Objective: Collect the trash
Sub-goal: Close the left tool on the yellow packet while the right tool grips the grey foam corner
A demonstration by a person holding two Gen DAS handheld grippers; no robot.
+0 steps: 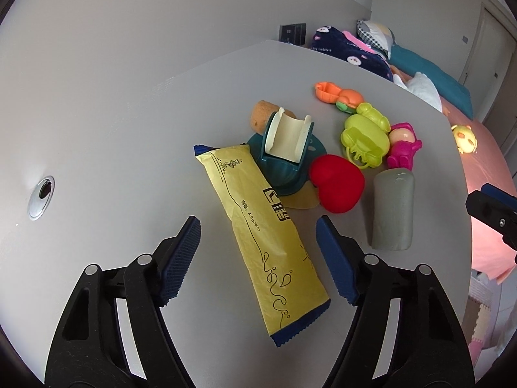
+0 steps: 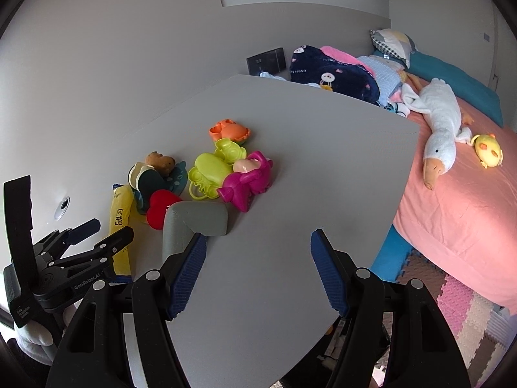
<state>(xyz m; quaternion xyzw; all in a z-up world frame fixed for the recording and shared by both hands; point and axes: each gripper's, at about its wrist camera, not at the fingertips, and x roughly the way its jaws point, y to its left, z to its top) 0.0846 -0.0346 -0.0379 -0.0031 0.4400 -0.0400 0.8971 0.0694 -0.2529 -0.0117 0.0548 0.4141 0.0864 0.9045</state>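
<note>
A long yellow snack wrapper [image 1: 258, 226] with dark blue ends lies flat on the grey table [image 2: 290, 148]. My left gripper [image 1: 258, 218] is open and hangs over it, one blue pad on each side of the wrapper, neither pressing on it. From the right wrist view the wrapper [image 2: 121, 213] shows beneath the left gripper [image 2: 110, 229]. My right gripper [image 2: 260, 234] is open over bare table with nothing between its fingers. A grey foam corner piece [image 2: 194, 216] sits just by its left finger. Part of the right gripper [image 1: 491, 207] shows at the left wrist view's right edge.
Behind the wrapper are a red heart [image 1: 337, 184], a teal holder [image 1: 284, 148], a brown toy [image 1: 261, 114], and green [image 1: 365, 139], pink [image 1: 402, 148] and orange [image 1: 336, 93] plastic toys. A cable hole [image 1: 41, 197] is at the left. A pink bed [image 2: 452, 194] with a goose plush [image 2: 439, 123] lies past the table's right edge.
</note>
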